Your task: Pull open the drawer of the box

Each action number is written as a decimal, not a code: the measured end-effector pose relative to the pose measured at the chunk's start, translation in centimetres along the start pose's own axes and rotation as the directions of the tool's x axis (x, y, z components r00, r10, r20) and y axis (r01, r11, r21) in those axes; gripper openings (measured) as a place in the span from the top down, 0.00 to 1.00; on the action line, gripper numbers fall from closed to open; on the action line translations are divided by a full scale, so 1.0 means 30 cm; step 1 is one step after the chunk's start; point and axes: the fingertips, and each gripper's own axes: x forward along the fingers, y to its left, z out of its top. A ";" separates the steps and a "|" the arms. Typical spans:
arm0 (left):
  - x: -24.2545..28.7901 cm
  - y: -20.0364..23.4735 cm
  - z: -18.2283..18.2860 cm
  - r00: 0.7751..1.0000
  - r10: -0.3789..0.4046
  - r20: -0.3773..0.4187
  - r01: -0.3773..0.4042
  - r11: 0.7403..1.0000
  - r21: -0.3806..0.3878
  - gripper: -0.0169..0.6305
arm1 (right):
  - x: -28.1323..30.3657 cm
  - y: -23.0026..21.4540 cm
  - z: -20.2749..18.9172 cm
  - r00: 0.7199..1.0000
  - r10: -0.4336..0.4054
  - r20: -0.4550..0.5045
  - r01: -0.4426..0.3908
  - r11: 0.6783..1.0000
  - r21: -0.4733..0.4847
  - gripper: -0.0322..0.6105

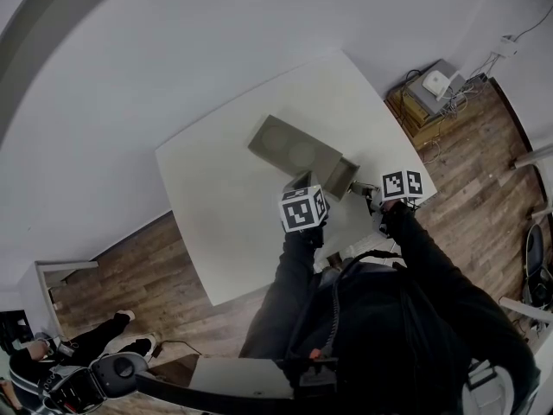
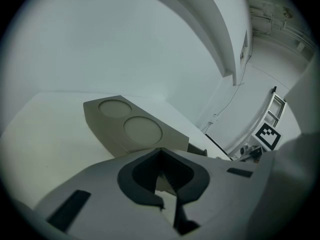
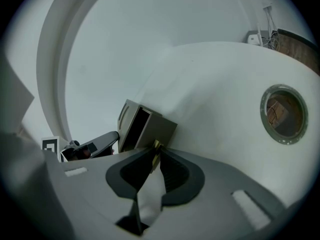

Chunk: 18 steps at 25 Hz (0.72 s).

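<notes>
An olive-grey box (image 1: 294,148) with two round marks on its top (image 2: 132,126) lies on the white table (image 1: 225,188). Its drawer (image 1: 342,178) stands pulled out toward the right, with the dark inside showing (image 3: 136,130). My right gripper (image 3: 155,151) is shut on the small brass handle (image 3: 156,145) on the drawer front; in the head view it (image 1: 369,194) sits just right of the drawer. My left gripper (image 2: 160,153) is at the box's near end with its tips together and nothing visible between them. In the head view it (image 1: 298,182) is against the box's near side.
A round cable hole (image 3: 283,114) is set in the tabletop to the right. The table's near edge lies close under both grippers. A low wooden stand with devices and cables (image 1: 435,91) is on the floor at the far right. A seated person's legs (image 1: 86,344) are at lower left.
</notes>
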 end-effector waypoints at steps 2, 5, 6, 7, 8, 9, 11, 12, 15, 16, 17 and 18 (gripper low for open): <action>0.000 -0.002 0.000 1.000 -0.001 -0.002 0.001 1.000 0.002 0.98 | -0.003 0.000 0.000 1.000 -0.001 0.001 0.001 1.000 0.000 0.88; 0.003 -0.001 0.001 1.000 -0.002 -0.005 0.002 1.000 0.005 0.98 | -0.004 -0.001 -0.001 1.000 -0.002 0.003 0.002 1.000 0.002 0.88; 0.003 0.000 0.000 1.000 -0.002 -0.005 0.002 1.000 0.003 0.98 | -0.003 -0.002 -0.002 1.000 -0.003 0.004 0.003 1.000 0.002 0.88; 0.003 0.001 -0.002 1.000 -0.002 -0.006 0.002 1.000 0.002 0.98 | -0.003 -0.004 -0.002 1.000 -0.003 0.005 0.003 1.000 0.002 0.88; 0.004 0.000 -0.004 1.000 -0.002 -0.006 0.002 1.000 0.001 0.98 | -0.003 -0.006 -0.003 1.000 -0.003 0.005 0.003 1.000 0.002 0.88; 0.004 -0.002 -0.006 1.000 -0.002 -0.007 0.002 1.000 0.003 0.98 | -0.005 -0.008 -0.005 1.000 -0.004 0.006 0.004 1.000 0.002 0.88; 0.002 -0.007 -0.008 1.000 -0.001 -0.009 0.001 1.000 0.010 0.98 | -0.009 -0.009 -0.007 1.000 -0.004 0.007 0.004 1.000 0.002 0.88; 0.002 -0.009 -0.007 1.000 -0.001 -0.011 0.001 1.000 0.014 0.98 | -0.011 -0.009 -0.007 1.000 -0.004 0.008 0.004 1.000 0.002 0.88; 0.003 -0.011 -0.005 1.000 -0.009 -0.015 0.009 1.000 0.018 0.98 | -0.012 -0.009 -0.004 1.000 -0.004 0.009 0.004 1.000 0.004 0.88; 0.003 -0.010 -0.006 1.000 -0.011 -0.016 0.011 1.000 0.017 0.98 | -0.011 -0.010 -0.004 1.000 -0.004 0.009 0.004 1.000 0.005 0.88; 0.004 -0.009 -0.007 1.000 -0.011 -0.018 0.012 1.000 0.017 0.98 | -0.010 -0.010 -0.005 1.000 -0.004 0.007 0.004 1.000 0.005 0.88; 0.004 -0.009 -0.008 1.000 -0.010 -0.019 0.011 1.000 0.018 0.98 | -0.010 -0.011 -0.006 1.000 -0.005 0.006 0.005 1.000 0.006 0.88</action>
